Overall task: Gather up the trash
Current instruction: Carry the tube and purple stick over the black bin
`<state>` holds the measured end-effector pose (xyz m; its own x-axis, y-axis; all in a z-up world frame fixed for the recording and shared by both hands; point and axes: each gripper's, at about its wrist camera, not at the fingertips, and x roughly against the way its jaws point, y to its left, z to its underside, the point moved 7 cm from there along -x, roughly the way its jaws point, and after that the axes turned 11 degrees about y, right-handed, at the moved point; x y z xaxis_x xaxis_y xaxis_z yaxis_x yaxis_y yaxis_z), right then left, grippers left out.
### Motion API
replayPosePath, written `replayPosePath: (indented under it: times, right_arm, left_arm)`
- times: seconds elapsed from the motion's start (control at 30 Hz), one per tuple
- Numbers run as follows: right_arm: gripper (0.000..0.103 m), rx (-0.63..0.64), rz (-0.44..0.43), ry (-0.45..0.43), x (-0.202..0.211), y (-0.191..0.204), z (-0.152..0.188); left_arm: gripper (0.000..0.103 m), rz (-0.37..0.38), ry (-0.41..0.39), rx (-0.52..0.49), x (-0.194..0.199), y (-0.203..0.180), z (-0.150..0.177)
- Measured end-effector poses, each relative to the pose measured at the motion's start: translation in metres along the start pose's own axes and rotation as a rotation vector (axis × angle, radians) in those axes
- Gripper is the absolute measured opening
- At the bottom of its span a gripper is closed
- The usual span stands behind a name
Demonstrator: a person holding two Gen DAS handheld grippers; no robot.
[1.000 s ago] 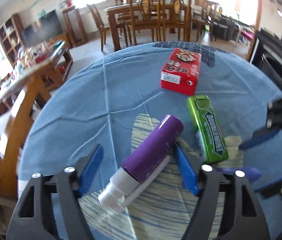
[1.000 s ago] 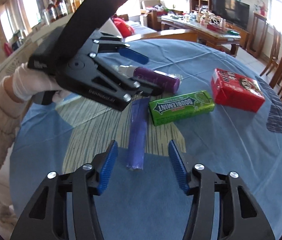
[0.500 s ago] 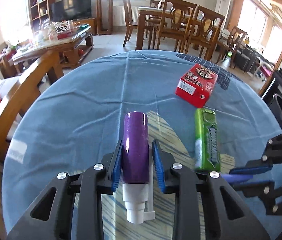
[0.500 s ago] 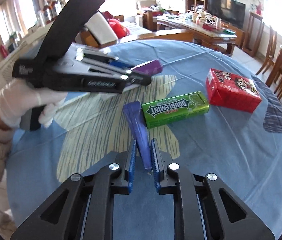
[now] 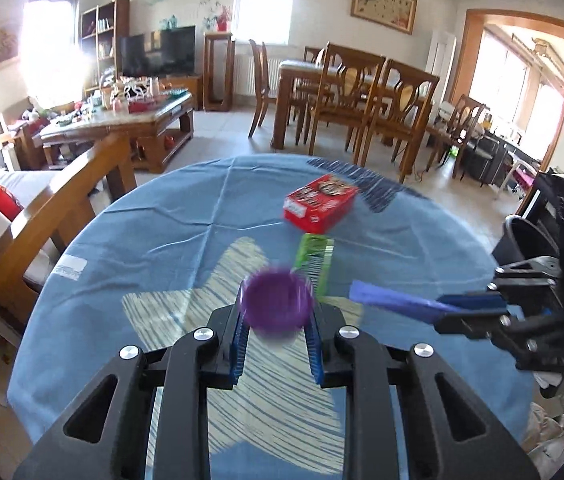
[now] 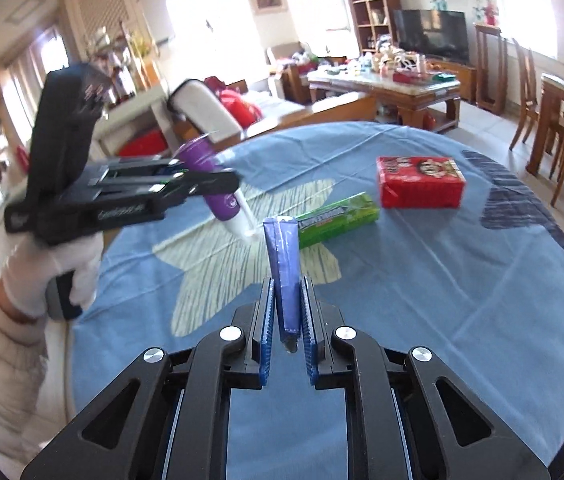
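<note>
My left jaws [image 5: 276, 342] are clamped on a purple cylindrical spray bottle with a white nozzle [image 5: 276, 302], lifted above the round blue-clothed desk [image 5: 142, 240]. My right jaws [image 6: 286, 336] pinch a flat dark-blue foil wrapper [image 6: 284, 264]. A green gum pack [image 6: 336, 220] and a red carton [image 6: 420, 182] lie on the desk

Bright window glare, fisheye-bent edges, motion-blurred purple bottle [image 5: 276, 306]
</note>
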<state>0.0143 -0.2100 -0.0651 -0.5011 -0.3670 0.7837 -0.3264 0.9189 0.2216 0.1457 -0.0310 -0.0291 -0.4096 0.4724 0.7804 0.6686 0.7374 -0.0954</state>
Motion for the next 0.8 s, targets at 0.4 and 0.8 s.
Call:
replayPosePath:
  times: [0.4,0.8]
  right_arm:
    - [0.014,-0.054,0.044,-0.076,0.076,-0.032,0.046]
    - [0.014,-0.167,0.128,-0.146,0.148,-0.098,0.109]
  left_arm:
    - [0.025,0.079,-0.066,-0.042,0.018,-0.095,0.005]
    - [0.025,0.189,-0.066,-0.15,-0.005,-0.214,-0.003]
